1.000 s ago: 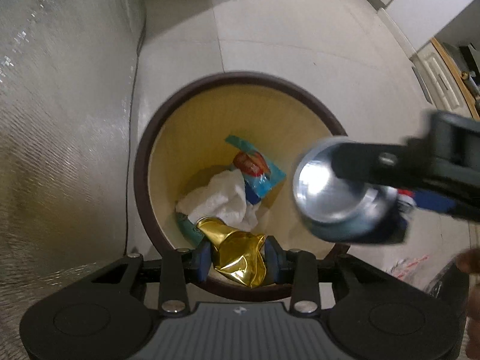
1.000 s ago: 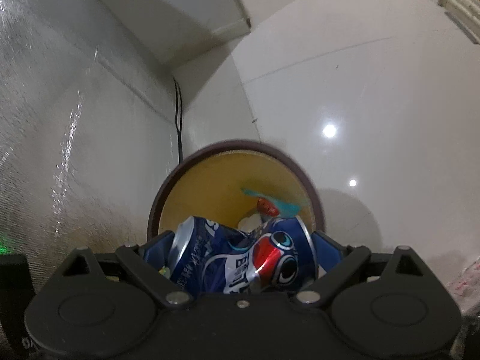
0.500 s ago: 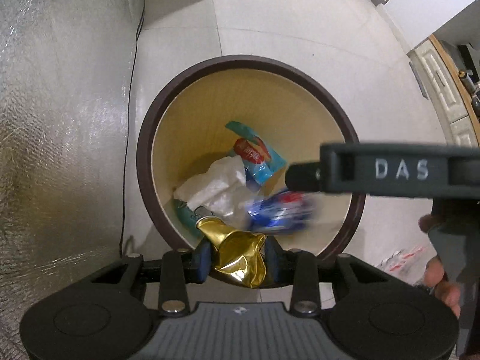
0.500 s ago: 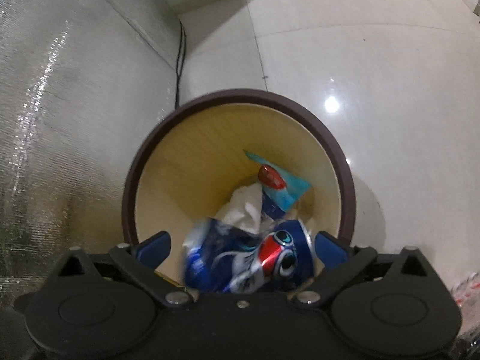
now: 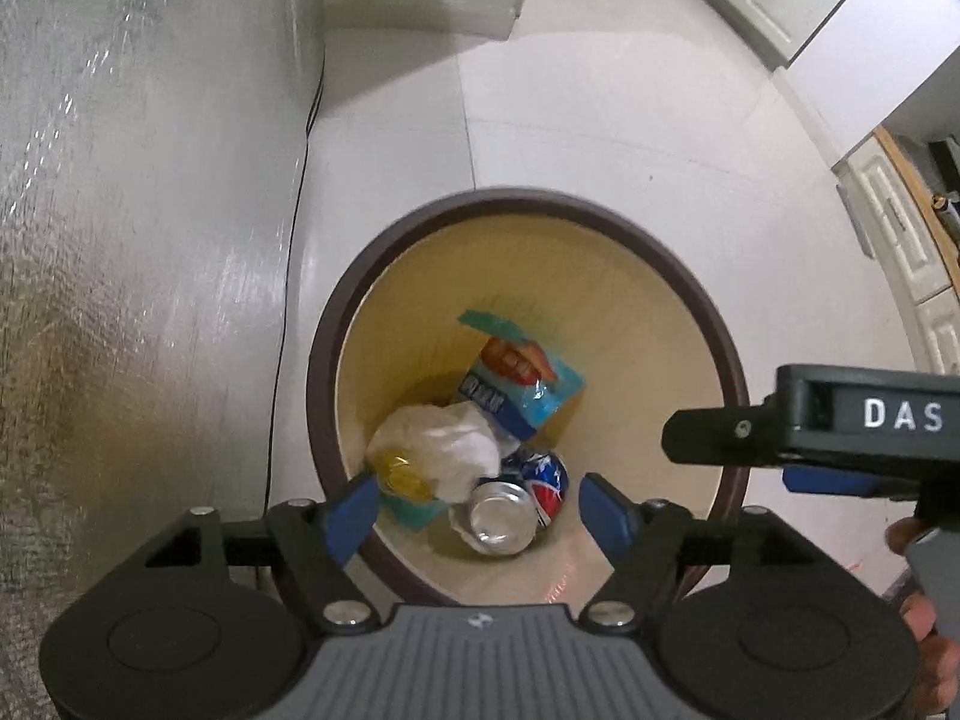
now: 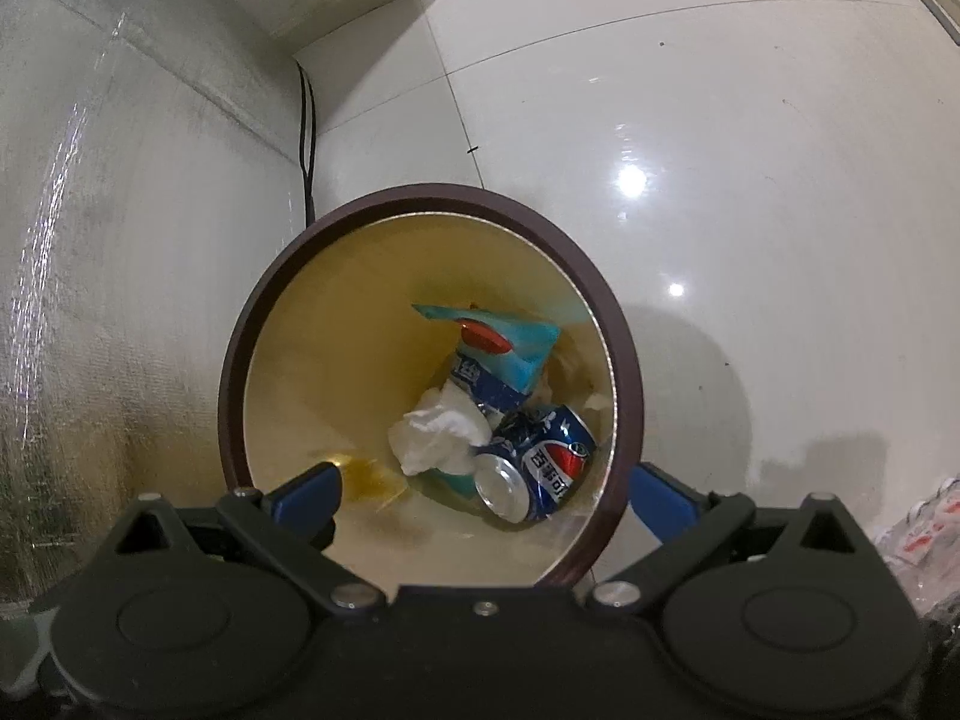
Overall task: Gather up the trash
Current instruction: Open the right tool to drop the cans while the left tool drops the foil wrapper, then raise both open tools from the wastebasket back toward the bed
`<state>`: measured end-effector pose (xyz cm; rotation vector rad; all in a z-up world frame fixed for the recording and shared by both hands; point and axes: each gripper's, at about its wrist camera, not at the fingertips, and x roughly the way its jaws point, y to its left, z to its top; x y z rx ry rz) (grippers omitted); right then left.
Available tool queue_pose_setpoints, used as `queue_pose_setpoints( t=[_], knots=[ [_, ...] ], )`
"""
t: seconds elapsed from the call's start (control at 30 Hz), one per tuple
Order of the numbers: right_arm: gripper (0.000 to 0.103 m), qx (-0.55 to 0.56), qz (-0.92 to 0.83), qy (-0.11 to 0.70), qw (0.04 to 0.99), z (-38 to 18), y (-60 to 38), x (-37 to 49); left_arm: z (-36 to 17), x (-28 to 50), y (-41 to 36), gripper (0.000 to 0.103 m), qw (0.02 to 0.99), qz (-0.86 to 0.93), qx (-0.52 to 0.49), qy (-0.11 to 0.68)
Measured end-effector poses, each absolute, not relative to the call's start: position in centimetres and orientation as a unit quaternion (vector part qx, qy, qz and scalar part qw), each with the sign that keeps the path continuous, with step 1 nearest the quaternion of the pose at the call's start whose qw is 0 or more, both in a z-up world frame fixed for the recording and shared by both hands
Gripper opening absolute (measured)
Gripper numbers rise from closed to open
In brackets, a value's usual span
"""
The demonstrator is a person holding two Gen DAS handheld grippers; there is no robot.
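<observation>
Left gripper (image 5: pixel 480 501) jaws just opened, nothing between; right gripper (image 6: pixel 483 489) wide, empty. Blue can (image 6: pixel 540 462), white tissue (image 5: pixel 447 441), snack bag (image 5: pixel 516 381) inside bin (image 5: pixel 324 360). Gold wrapper (image 5: pixel 405 474) blurred, half hidden behind left finger.

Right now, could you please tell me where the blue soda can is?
The blue soda can lies on its side inside the bin, beside the white tissue.

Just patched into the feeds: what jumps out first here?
The round brown-rimmed bin fills both views, standing on white floor tiles beside a silvery wall. At its bottom lie a blue cola can on its side, a crumpled white tissue and a teal snack packet. Both grippers, left gripper and right gripper, hang open and empty above it.
</observation>
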<state>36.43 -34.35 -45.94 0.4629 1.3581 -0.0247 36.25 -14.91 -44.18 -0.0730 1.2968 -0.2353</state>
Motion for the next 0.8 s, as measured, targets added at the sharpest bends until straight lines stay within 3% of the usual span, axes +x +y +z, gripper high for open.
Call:
queue_pose_setpoints(
  t=[0.53, 0.8],
  knots=[
    [0.103, 0.169, -0.002, 0.619, 0.767, -45.2, -34.2, 35.2, -42.5, 35.9, -14.2, 0.1, 0.77, -0.074, -0.023, 0.633],
    [0.103, 0.145, -0.005, 0.61, 0.779, -43.9, -34.7, 34.1, -41.0, 35.3, -13.7, 0.103, 0.773, -0.059, -0.005, 0.631]
  ],
)
